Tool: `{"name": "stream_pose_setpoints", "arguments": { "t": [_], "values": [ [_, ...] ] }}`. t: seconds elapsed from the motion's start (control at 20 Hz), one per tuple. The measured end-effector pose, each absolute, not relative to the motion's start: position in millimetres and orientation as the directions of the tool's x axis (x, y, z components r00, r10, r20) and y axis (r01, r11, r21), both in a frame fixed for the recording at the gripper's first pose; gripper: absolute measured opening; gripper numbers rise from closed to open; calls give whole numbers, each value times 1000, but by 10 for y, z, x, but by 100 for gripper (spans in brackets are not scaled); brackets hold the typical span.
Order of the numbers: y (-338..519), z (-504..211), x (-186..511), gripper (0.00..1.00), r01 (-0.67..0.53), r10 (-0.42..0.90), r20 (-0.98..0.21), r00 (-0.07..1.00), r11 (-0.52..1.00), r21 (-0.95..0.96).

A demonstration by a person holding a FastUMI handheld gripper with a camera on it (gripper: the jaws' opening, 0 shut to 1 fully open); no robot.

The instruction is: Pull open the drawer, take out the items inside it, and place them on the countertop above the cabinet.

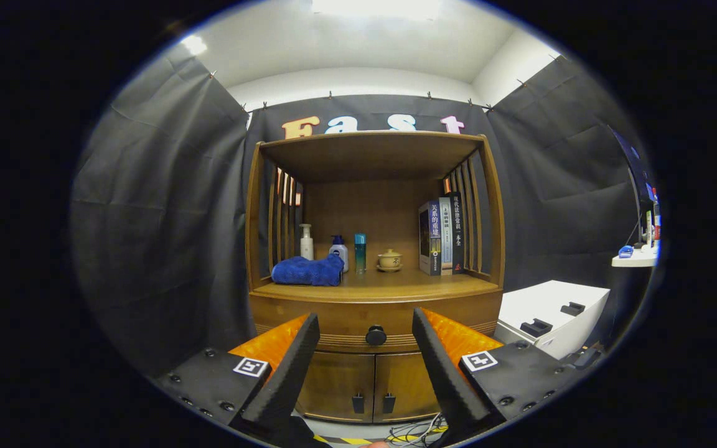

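Drawer (376, 323) shut — hand-held gripper (366, 323) spread wide, knob (376, 336) between.

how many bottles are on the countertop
3, in a row behind the blue towel: white pump bottle, white bottle with blue pump, teal bottle. Open gripper frames the drawer knob.

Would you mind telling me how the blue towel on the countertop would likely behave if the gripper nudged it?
The blue towel lies crumpled, so it is probably floppy and would bunch rather than slide whole. Being cloth, it likely won't roll or break. The open gripper is well short of it, fingers either side of the drawer knob.
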State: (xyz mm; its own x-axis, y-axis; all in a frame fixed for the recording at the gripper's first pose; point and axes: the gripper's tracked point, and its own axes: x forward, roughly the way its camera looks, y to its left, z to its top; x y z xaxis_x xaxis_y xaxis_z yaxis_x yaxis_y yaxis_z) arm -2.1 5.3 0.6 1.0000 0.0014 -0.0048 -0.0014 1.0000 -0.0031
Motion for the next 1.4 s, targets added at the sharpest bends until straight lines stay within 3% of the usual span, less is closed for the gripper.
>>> {"name": "stream_pose_setpoints", "arguments": {
  "t": [0.35,0.85,1.25,1.4],
  "values": [
    [57,262,67,97,-15,16,34,999,999,-46],
    [54,-428,1126,98,-19,16,-28,999,993,-113],
    [-209,-1259,1981,99,49,-68,-167,984,992,-117],
    [-274,-1533,2075,88,61,-76,-217,973,995,-77]
  ]
}}
